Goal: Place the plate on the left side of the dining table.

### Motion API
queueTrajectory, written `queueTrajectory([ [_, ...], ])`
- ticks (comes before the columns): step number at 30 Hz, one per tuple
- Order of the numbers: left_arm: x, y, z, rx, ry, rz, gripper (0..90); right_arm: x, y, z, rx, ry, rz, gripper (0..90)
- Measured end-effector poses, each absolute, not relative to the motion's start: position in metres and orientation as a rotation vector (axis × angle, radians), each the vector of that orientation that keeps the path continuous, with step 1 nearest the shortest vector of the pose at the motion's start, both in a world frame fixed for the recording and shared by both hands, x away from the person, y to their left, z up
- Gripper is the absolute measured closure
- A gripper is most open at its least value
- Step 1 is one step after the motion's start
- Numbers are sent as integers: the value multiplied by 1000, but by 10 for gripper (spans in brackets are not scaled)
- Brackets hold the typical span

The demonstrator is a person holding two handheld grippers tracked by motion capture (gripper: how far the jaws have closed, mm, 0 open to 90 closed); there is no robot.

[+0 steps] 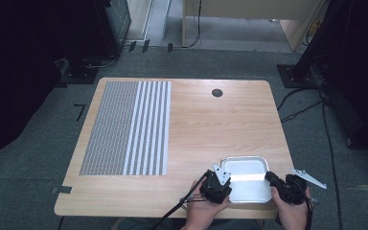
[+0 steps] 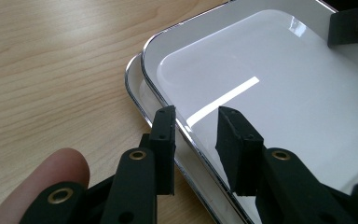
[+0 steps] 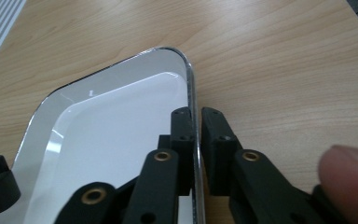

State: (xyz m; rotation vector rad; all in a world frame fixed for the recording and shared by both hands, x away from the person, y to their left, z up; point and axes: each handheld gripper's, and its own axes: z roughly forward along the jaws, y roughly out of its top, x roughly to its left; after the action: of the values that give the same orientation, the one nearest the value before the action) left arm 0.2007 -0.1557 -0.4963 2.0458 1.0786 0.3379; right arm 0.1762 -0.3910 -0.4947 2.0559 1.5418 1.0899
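Observation:
A shiny metal tray [image 1: 245, 158] lies at the near right of the wooden table. In the left gripper view its rim [image 2: 168, 43] sits on top of a second rim [image 2: 133, 80] just below, like a stacked tray. My left gripper [image 2: 196, 122] is open, with one jaw either side of the upper tray's left rim; in the high view it [image 1: 220, 178] is at the tray's left edge. My right gripper [image 3: 196, 116] is shut on the tray's right rim [image 3: 121, 63]; in the high view it [image 1: 272, 179] is at the tray's right edge.
A grey patterned mat [image 1: 124, 127] with white stripes covers the table's left part. A black round grommet [image 1: 217, 93] sits near the far edge. The table's front edge runs just below my hands. Cables trail over the floor at right.

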Motion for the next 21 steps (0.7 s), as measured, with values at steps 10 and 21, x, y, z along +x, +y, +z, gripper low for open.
queueTrajectory([
  [10,205,-154,-496,2023,1107,294,648,176,-391,-493,2082,1511,1083,871],
  [21,207,-154,-496,2014,1110,272,648,174,-396,-493,2088,1489,1121,859],
])
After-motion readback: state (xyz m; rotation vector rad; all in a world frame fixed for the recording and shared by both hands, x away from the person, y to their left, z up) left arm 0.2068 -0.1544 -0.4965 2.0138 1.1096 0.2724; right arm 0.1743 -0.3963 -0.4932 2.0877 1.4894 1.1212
